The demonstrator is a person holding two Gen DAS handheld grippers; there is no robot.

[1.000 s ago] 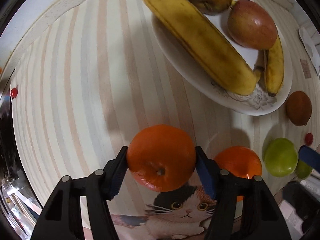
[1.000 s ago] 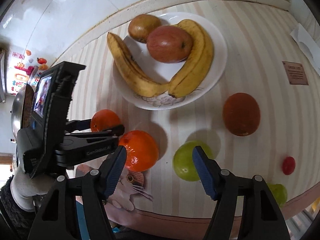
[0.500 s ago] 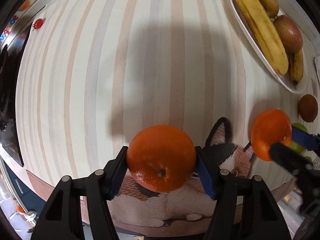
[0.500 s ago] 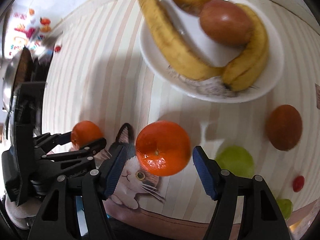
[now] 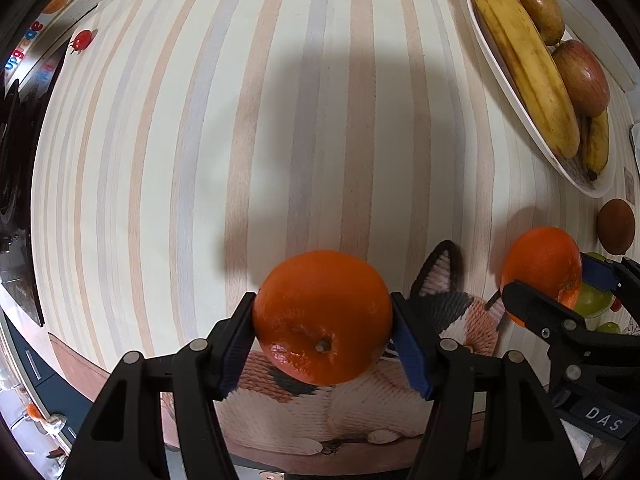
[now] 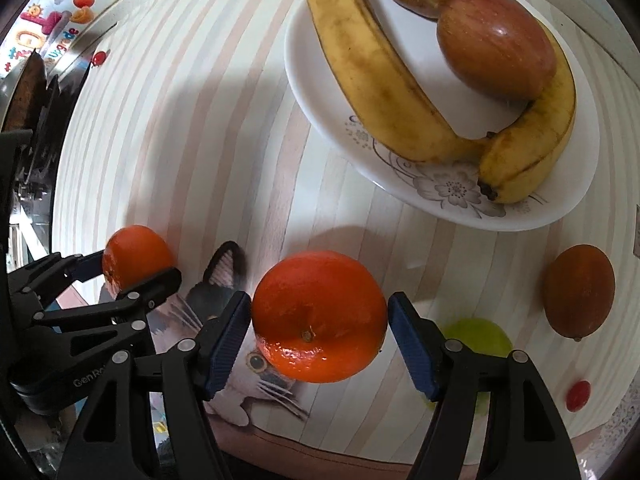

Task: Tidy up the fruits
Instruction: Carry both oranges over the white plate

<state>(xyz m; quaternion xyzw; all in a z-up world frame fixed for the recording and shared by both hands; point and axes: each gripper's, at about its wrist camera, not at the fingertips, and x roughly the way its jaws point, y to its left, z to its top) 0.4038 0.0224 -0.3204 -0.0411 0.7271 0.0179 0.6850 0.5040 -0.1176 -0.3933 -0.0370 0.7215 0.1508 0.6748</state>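
Two fisheye views, each from a camera behind a handheld gripper, looking forward along its black fingers and steeply down onto a pale striped bench.

The left wrist view sits close above the bench, with a white oval floral plate pushed to its upper right edge.

The right wrist view hangs nearer that plate, which fills its upper right.

Both views share the plate, a cat-print mat along the near edge, and each other's gripper: the right gripper at far right, the left gripper at far left.
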